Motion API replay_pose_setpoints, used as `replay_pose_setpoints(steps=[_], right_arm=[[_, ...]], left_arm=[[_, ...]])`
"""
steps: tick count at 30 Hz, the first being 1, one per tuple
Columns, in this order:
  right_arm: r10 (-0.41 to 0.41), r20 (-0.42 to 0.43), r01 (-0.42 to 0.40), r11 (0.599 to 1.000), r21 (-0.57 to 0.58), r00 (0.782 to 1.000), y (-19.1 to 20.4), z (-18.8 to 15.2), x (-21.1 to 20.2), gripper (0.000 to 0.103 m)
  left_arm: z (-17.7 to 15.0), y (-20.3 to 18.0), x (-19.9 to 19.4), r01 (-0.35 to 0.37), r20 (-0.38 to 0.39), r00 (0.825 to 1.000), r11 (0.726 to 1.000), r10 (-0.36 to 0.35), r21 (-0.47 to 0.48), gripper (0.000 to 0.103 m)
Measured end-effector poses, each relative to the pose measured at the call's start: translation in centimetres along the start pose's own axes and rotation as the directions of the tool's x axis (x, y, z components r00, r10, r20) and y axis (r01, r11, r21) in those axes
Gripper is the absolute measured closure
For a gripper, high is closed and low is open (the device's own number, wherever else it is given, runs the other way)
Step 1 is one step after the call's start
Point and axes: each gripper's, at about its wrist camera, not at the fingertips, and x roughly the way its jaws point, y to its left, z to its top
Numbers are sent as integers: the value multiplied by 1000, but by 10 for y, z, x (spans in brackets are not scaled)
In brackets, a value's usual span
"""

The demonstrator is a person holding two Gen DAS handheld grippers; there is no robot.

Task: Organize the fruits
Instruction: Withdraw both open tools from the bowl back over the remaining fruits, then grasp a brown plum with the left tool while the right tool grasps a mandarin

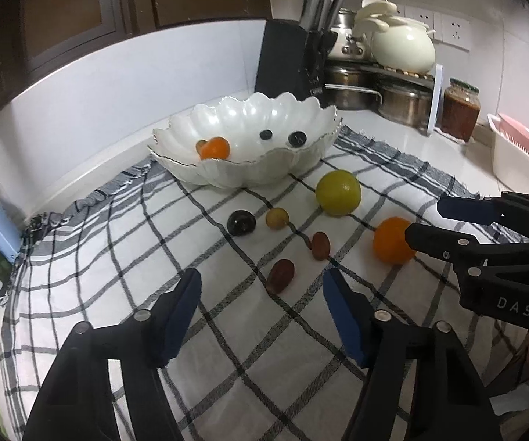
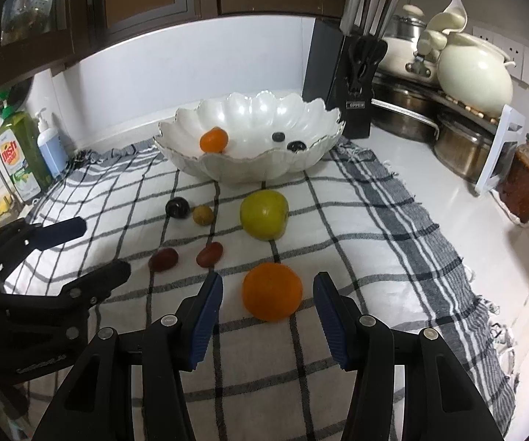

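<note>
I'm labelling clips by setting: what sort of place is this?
Most likely a home kitchen counter: a black knife block, stacked steel pots and a green dish-soap bottle surround the checked cloth.

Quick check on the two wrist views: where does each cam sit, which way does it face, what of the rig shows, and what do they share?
Left wrist: on the left hand-held gripper, facing down-forward over the checked cloth at a reddish fruit; own open fingers, right hand-held gripper at right.
Right wrist: on the right hand-held gripper, facing the orange; own open fingers, left one at left.
Shared: white bowl, green fruit, orange.
</note>
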Motion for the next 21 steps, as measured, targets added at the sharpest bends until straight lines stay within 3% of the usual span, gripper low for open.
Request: replay_pose_setpoints(steps=[5,21], right_arm=[[9,-26,-8,1000,13,1000,-2,-3,11,50],[42,-82,-36,997,73,996,-9,-8,37,50]], left_arm=[[-1,-2,15,22,-26,999,1000,-21,20,47],[-2,-9,52,68,-91,994,997,-65,31,66]])
